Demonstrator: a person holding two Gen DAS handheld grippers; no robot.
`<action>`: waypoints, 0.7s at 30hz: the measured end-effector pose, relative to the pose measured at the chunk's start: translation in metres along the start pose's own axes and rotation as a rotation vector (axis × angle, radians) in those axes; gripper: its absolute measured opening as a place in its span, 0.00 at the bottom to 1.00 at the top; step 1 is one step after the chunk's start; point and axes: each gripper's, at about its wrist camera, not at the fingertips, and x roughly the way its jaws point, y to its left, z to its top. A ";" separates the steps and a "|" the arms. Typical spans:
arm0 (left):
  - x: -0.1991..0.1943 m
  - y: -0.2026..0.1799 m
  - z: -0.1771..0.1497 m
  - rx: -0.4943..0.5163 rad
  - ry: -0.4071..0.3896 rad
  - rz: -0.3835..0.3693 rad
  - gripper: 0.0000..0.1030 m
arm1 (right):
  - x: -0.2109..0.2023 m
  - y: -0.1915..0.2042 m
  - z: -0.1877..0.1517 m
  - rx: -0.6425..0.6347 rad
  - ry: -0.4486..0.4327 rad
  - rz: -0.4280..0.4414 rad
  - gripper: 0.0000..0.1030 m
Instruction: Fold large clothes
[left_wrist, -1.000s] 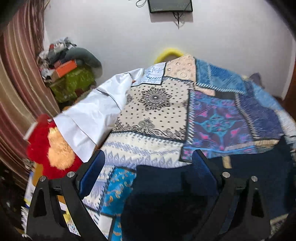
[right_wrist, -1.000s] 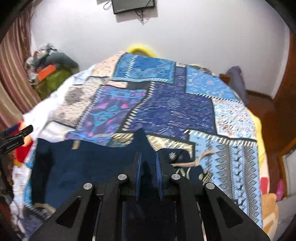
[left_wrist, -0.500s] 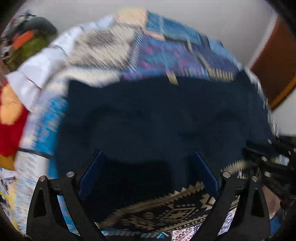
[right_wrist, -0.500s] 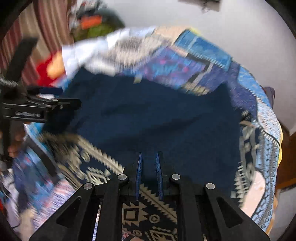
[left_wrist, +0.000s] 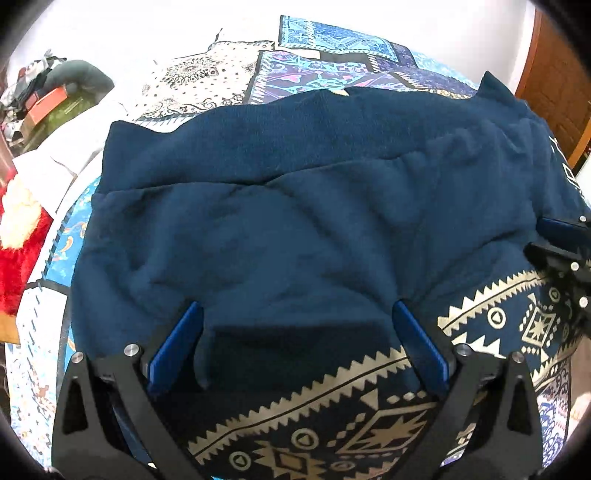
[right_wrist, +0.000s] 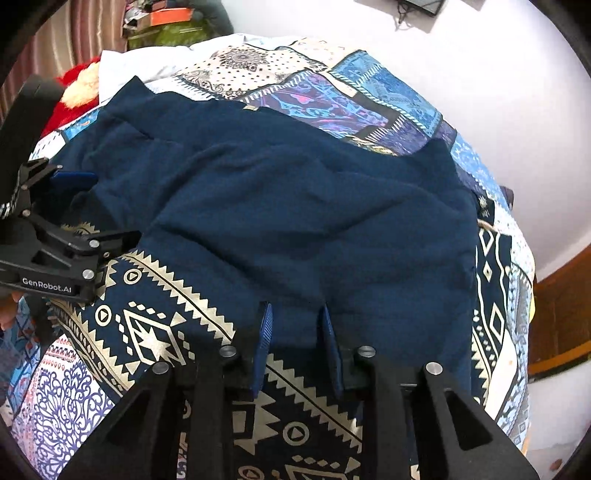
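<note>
Navy fleece garment (left_wrist: 295, 221) fills the centre of both frames, spread on a patchwork bedspread (left_wrist: 229, 74), with a gold-patterned band (left_wrist: 332, 417) along the lower edge. Upper half looks doubled over; a crease runs across mid-frame in the left view.

Left gripper (left_wrist: 295, 332): tongs wide apart, lower centre, over the cloth and pinching nothing. Right gripper (right_wrist: 295, 325): tongs part-way apart with a clear gap between them at lower centre; fabric lies in that gap, but I cannot tell if it is pinched. Each gripper also shows at the side edge of the other's view.

Risks, as judgement:
- Thick fleece; a shallow pinch could catch only the top layer, so the fold would peel apart on lifting.
- Hands moving unevenly would skew the crease.
- Wrinkles at centre could get locked in by the next fold.
- Bedspread is soft, so tongs pushed low might grab it too.
- Red plush toy (left_wrist: 18, 229) and clutter pile (left_wrist: 48, 99) at left edge look well clear.
</note>
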 end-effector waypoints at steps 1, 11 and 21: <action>-0.001 0.001 0.000 0.000 0.001 0.002 1.00 | -0.001 -0.001 -0.001 0.002 0.001 -0.003 0.22; -0.020 0.031 -0.022 -0.017 -0.007 0.025 1.00 | -0.004 -0.073 -0.042 0.155 0.031 -0.077 0.99; -0.036 0.068 -0.070 0.113 0.034 0.323 1.00 | -0.017 -0.133 -0.088 0.369 0.079 0.024 0.99</action>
